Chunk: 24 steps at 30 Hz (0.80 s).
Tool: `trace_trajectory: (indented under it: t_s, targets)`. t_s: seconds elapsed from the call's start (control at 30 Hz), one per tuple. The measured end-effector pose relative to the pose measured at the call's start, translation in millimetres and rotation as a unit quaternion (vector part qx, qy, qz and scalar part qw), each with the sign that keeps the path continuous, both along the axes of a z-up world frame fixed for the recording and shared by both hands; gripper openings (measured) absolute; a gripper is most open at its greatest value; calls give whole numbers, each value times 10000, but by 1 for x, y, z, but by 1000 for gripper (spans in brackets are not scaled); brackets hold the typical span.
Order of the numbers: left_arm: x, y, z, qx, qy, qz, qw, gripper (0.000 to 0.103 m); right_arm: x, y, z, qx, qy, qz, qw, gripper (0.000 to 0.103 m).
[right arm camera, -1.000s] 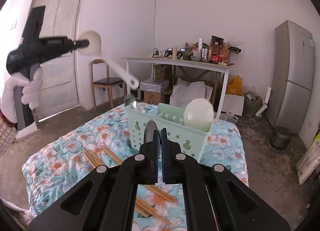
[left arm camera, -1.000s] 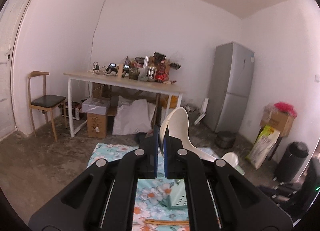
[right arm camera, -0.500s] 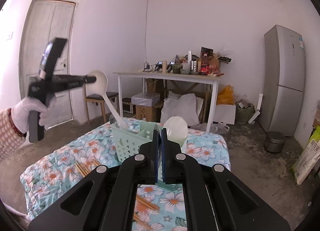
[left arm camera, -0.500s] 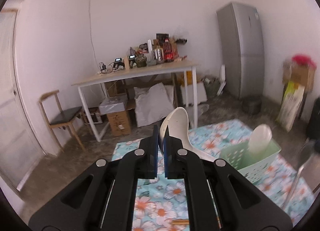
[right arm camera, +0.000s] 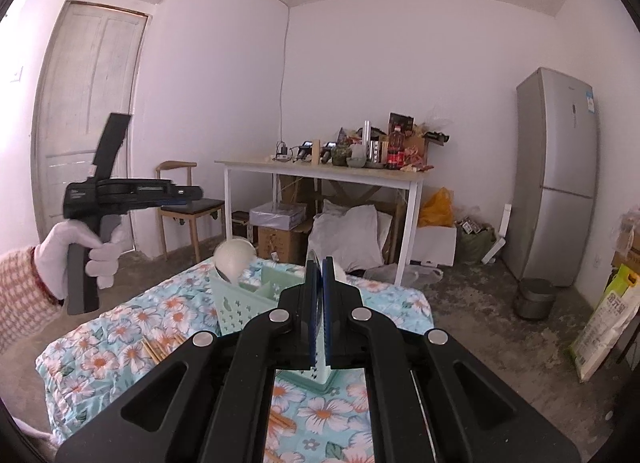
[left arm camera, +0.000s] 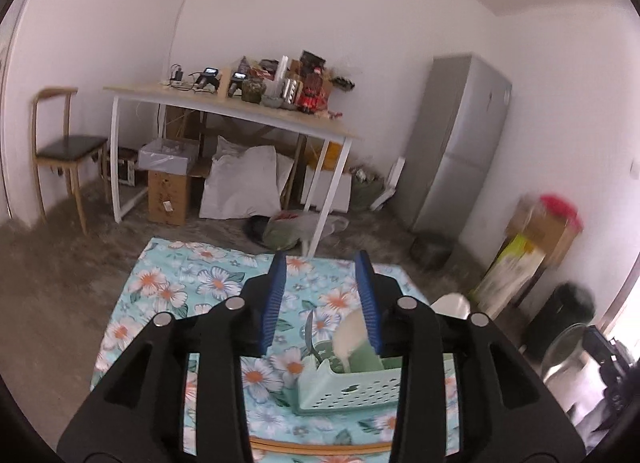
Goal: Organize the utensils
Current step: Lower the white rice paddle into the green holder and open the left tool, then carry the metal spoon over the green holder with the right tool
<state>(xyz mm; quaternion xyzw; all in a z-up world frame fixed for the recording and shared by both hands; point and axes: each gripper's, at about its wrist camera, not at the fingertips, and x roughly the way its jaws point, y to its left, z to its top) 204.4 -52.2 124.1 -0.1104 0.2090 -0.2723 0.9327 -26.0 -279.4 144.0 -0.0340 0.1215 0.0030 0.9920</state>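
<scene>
Left gripper point(left arm camera: 320, 305): its blue fingers point(left arm camera: 273, 303) have just been opening and now stand partly apart with nothing between them. Through the gap, lower centre of the left wrist view, the white spoon point(left arm camera: 349, 337) leans bowl-up in the green basket point(left arm camera: 352, 385). My reading: it was let go there so it stands with the others, handle down.

A second pale spoon bowl point(left arm camera: 452, 305) pokes up just right of the fingers, behind the basket. A thin metal utensil point(left arm camera: 309, 329) stands at the basket's left end; its type is too small to tell.

Right gripper point(right arm camera: 319, 313): fingers pressed together on a thin metal piece point(right arm camera: 312, 263) whose edge rises above the tips. Spoon or ladle, I cannot tell from this view. At the lower right edge of the left wrist view a blurred shiny round bowl point(left arm camera: 568, 351) shows, likely the same utensil. Held clear of the basket, probably waiting its turn.

The basket sits on a floral cloth point(right arm camera: 132, 327) over the counter, centre of the right wrist view. Wooden chopsticks point(right arm camera: 160, 347) lie loose on the cloth to its left, not yet sorted.

A gloved hand point(right arm camera: 86, 251) grips the left tool's handle at mid-left of that view.
</scene>
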Motion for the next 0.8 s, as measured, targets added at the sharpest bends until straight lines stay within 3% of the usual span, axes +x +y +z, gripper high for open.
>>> trace_trajectory:
  t_s: [0.17,0.33,0.6,0.8]
  targets:
    - [-20,23,-10,-222,-64,41,9997,47,5,-3,23,-159,-235,-54,9996,3]
    - [-51,43,-44,-272,118,-110,9995,59,17,-7,51,-275,-549,-107,9981,3]
    - [-89,65,-107,-138,706,-176,9973,62,53,1,82,-587,-807,-164,9949,3]
    - [-102,91,-129,-136,940,65,9955,62,92,9,82,-873,-806,-286,9925,3]
